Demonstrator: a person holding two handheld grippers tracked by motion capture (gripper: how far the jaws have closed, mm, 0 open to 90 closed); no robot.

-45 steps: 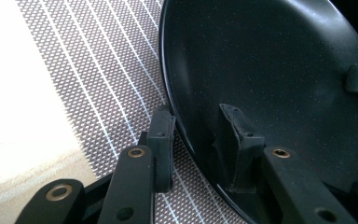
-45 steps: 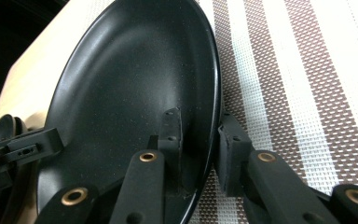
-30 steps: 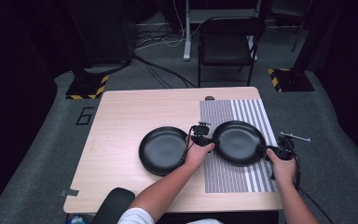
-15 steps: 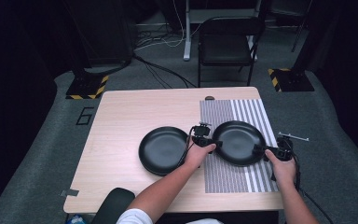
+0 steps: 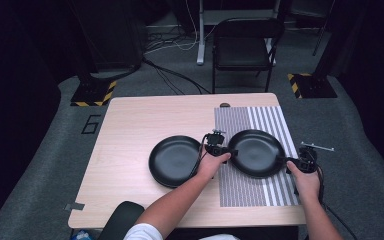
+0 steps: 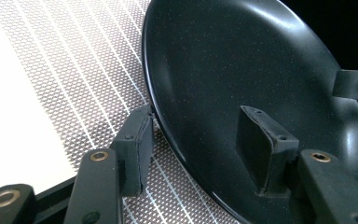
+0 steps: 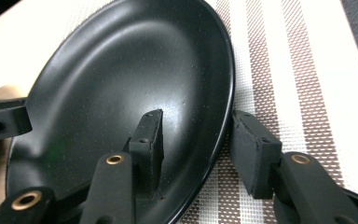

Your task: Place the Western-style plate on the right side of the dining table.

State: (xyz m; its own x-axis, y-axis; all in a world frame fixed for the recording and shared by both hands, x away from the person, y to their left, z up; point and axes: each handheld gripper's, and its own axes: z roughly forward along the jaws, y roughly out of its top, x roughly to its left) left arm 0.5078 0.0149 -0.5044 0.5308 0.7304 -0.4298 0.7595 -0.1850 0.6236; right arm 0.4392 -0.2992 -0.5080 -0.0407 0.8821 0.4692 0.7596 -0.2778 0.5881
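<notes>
While both grippers straddle opposite rims, left gripper [image 5: 228,151] and right gripper [image 5: 286,160] jaws parted around black plate [image 5: 256,152], on striped placemat [image 5: 270,187], second black plate [image 5: 175,161] beside.

Your two plates sit side by side mid-table: left plate [image 5: 174,161] on the bare table [image 5: 130,130], right plate [image 5: 256,153] on the mat [image 5: 272,122] at the right. Your left gripper [image 5: 216,147] sits between them; right gripper [image 5: 306,159] at the right plate's right rim.
</notes>
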